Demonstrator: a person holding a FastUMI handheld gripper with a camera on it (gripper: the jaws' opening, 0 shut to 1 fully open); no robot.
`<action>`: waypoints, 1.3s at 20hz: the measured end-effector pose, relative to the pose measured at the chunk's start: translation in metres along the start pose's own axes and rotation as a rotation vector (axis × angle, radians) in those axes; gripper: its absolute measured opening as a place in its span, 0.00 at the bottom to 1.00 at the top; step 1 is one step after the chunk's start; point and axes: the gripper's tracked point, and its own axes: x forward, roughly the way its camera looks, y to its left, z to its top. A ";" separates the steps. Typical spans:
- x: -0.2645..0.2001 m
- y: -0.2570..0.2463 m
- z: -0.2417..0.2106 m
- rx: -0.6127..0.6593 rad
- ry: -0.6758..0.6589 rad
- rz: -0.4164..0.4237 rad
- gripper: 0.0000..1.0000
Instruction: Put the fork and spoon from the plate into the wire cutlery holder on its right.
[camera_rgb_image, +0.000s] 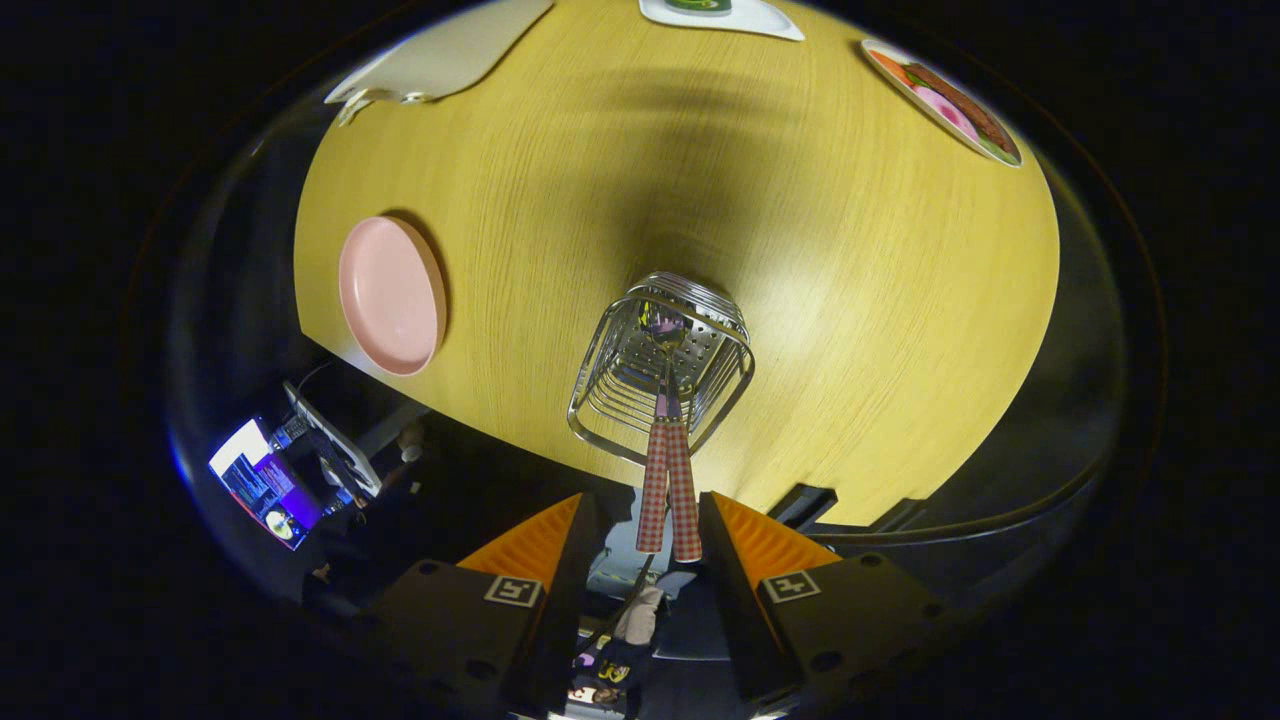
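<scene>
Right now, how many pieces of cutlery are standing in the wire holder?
2. Both checked handles stand side by side in the wire holder, sticking out toward the open gripper, between its fingers. The heads are down inside; which one is the fork cannot be told.

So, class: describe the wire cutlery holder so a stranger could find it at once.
Start at the round wooden table. Near its edge, just ahead of the open fingers, stands a wire cutlery holder with two checked handles sticking out. Unlike the pink plate beside it, it is shiny metal.

Lab-type test booth w/ dining setup: round wooden table, lit monitor beside it.
</scene>
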 end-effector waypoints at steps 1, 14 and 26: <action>-0.003 0.001 -0.002 0.008 -0.042 0.011 0.69; -0.034 0.020 0.020 0.091 -0.693 0.051 0.98; -0.127 0.006 0.007 0.039 -1.282 -0.111 0.99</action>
